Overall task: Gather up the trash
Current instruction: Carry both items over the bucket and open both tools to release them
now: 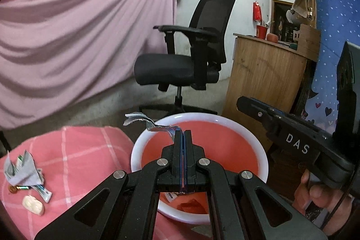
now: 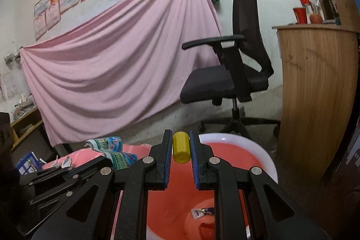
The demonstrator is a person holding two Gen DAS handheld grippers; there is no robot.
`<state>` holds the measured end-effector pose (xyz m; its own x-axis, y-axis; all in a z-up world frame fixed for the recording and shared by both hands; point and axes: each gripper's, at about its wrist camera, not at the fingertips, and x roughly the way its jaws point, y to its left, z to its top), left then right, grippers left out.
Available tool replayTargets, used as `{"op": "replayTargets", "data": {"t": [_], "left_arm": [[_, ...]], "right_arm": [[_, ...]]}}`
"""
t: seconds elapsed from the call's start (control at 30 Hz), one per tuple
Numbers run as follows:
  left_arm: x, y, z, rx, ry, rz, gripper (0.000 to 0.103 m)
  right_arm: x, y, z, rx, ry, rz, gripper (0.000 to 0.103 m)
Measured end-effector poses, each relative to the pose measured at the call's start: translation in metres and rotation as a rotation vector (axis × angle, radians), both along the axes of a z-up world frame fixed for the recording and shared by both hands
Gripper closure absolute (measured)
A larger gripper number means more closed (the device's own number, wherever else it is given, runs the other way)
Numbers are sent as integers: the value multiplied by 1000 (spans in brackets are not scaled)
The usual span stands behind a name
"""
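Observation:
My left gripper (image 1: 184, 132) is shut on a torn silver wrapper (image 1: 144, 122) that sticks out to the left, above the rim of a pink bin with a white rim (image 1: 202, 117). In the right wrist view my right gripper (image 2: 181, 138) is shut on a small yellow ribbed cap (image 2: 181, 150), also held over the bin (image 2: 258, 150). Bits of trash (image 2: 201, 213) lie at the bin's bottom. The same wrapper (image 2: 110, 147), printed in colour on this side, shows to the left of the right gripper. More torn wrappers (image 1: 23, 170) and a pale lump (image 1: 33, 205) lie on the pink checked cloth (image 1: 74, 156).
A black office chair (image 1: 189, 55) stands behind the bin, with a wooden counter (image 1: 263, 80) to its right. A pink sheet (image 1: 74, 37) hangs along the wall. A person's hand (image 1: 315, 192) holds the right gripper's body (image 1: 292, 141) at the right edge.

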<state>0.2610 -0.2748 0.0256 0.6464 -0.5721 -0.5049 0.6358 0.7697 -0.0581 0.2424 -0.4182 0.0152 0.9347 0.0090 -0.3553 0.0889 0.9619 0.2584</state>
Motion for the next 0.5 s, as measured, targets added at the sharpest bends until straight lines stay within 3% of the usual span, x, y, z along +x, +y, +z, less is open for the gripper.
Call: {"op": "replayTargets", "data": {"t": [0.33, 0.5], "left_arm": [[20, 9, 0, -29, 122, 36, 101], [23, 20, 3, -57, 158, 65, 96]], "right_arm": [[9, -9, -12, 55, 71, -2, 89], [8, -8, -12, 56, 72, -2, 76]]}}
